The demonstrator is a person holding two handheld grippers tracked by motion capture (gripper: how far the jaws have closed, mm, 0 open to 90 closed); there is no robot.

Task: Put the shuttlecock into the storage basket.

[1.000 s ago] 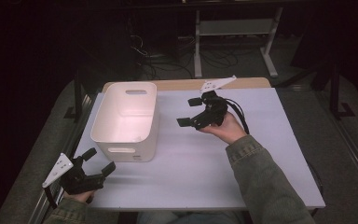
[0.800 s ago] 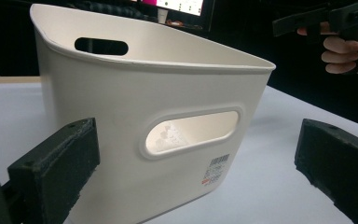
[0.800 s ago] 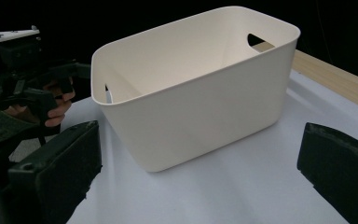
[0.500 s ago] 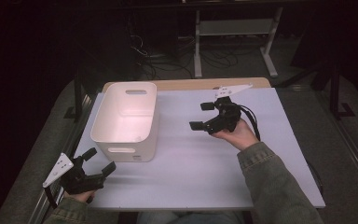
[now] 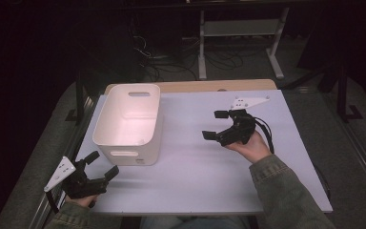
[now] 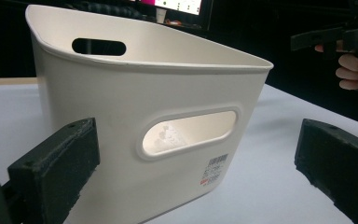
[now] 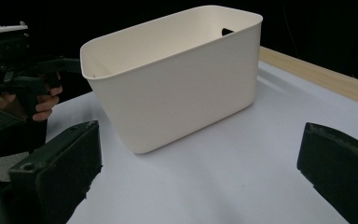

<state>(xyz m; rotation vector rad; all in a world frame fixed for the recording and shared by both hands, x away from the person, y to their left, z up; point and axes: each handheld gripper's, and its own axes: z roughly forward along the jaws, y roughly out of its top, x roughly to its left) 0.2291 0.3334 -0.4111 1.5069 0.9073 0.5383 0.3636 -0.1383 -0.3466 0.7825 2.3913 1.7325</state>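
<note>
Left gripper [image 5: 101,164] sits at the near left corner of the table [image 5: 200,176], jaws spread wide with nothing between them, pointing up toward the tub. Right gripper [image 5: 216,125] is held up over the right half of the table, jaws also wide apart and holding nothing, aimed left at the same tub, well apart from it.

The tub [image 5: 129,121] is a plain white plastic bin standing upright on the left side of the table, just ahead of the left gripper. It has a slot handle cut into each short end. From above the inside looks bare, just smooth white walls and floor, nothing lying in it as far as I can see.

In the left gripper view the near end of the tub [image 6: 144,116] is right up close, and there's a small sticker [image 6: 213,169] low under the handle slot with a barcode and some tiny print, too small to read.
</note>
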